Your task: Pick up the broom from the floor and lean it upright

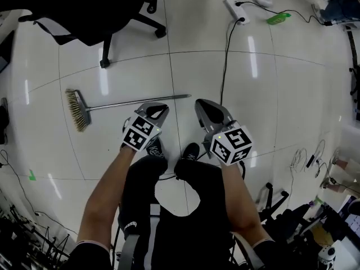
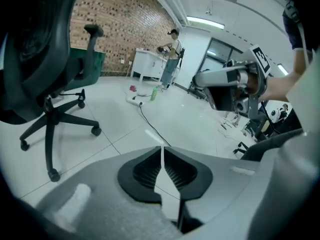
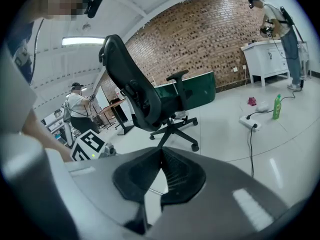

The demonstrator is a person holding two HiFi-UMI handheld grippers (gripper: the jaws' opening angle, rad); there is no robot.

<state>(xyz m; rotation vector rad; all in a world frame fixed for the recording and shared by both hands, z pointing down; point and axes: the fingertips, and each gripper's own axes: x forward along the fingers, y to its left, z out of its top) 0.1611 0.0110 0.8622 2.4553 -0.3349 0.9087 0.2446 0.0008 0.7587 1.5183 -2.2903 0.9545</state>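
Frankly, my first worry sits at the fingers themselves. On the left gripper (image 1: 156, 108) the ribbed fingers (image 2: 142, 170) are pressed together, with only a sliver of tile showing between them and nothing held. The right gripper (image 1: 206, 107) is the same: its fingers (image 3: 179, 176) meet at the tips and are empty. If I go down onto the broom like this, I would expect to shove it rather than grasp it, so both pairs have to part first.

The broom (image 1: 121, 103) lies flat on the floor (image 1: 281, 94), brush head (image 1: 77, 110) to my left and its thin metal handle running right. From the head view the left gripper hangs right over the handle's bare end, with the right gripper just beside that tip. Neither gripper view shows the handle, so I judge there is no contact yet.

That handle looks slim and slick on glossy tile. I think a glancing touch could roll or skate it away, and a grip this far from the brush head would let the heavy end swing as it rises.

Further out, a black cable (image 1: 226, 55) runs close past the handle's tip and might snag. The office chair (image 1: 112, 16) beyond the broom is on castors, so I reckon it a poor thing to lean anything against.
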